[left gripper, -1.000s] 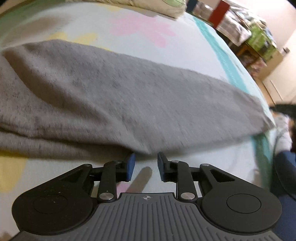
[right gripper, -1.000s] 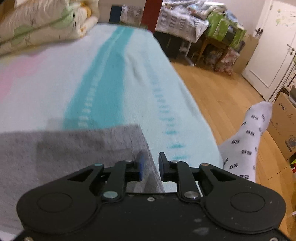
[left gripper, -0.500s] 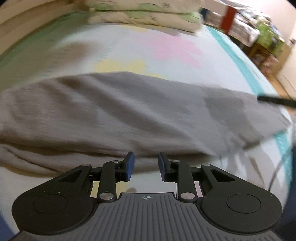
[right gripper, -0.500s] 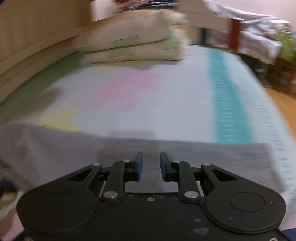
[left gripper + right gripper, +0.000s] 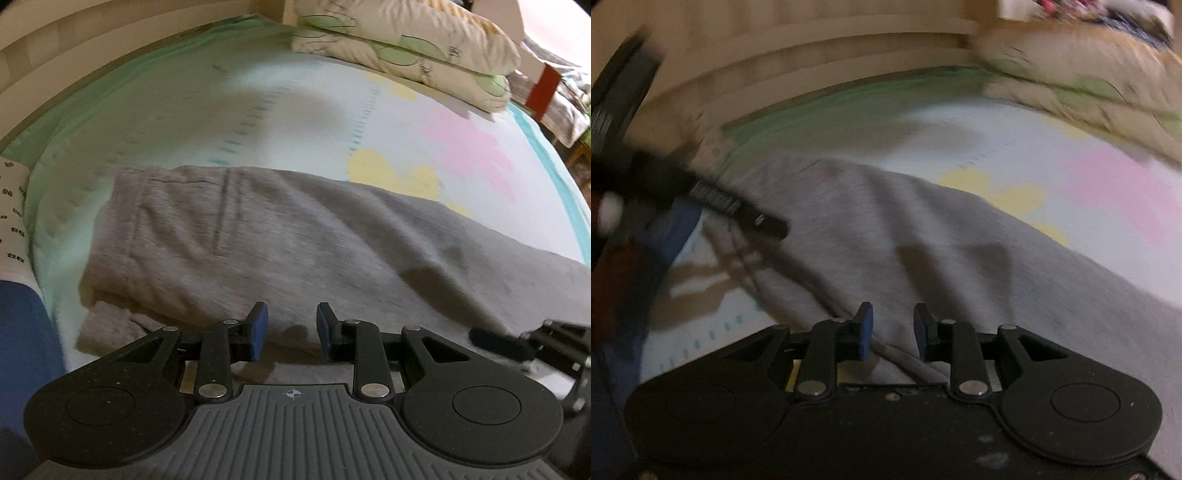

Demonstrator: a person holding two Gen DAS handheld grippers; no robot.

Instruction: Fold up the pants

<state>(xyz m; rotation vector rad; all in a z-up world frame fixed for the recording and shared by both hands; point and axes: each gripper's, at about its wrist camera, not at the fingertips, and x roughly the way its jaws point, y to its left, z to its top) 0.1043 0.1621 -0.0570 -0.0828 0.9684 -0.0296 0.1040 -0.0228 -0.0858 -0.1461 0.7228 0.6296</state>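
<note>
Grey pants point(image 5: 295, 240) lie folded lengthwise on the bed, waistband to the left, legs running off to the right. My left gripper point(image 5: 290, 330) is open and empty just above the near edge of the waist end. My right gripper point(image 5: 892, 330) is open and empty over the near edge of the pants point(image 5: 923, 240). The right gripper's fingers point(image 5: 498, 341) show at the right edge of the left wrist view, and the left gripper point(image 5: 738, 206) shows blurred at the left of the right wrist view.
The bed has a pastel sheet point(image 5: 258, 110) with pink and yellow shapes. Folded bedding point(image 5: 406, 51) is stacked at the far right. A wooden bed frame point(image 5: 74, 66) curves behind. A blue-clad leg with a patterned white sock point(image 5: 14, 236) sits at the left.
Both grippers have swung left along the pants, from the leg-hem end toward the waistband end. Both stayed open and empty. The pants have not moved.
</note>
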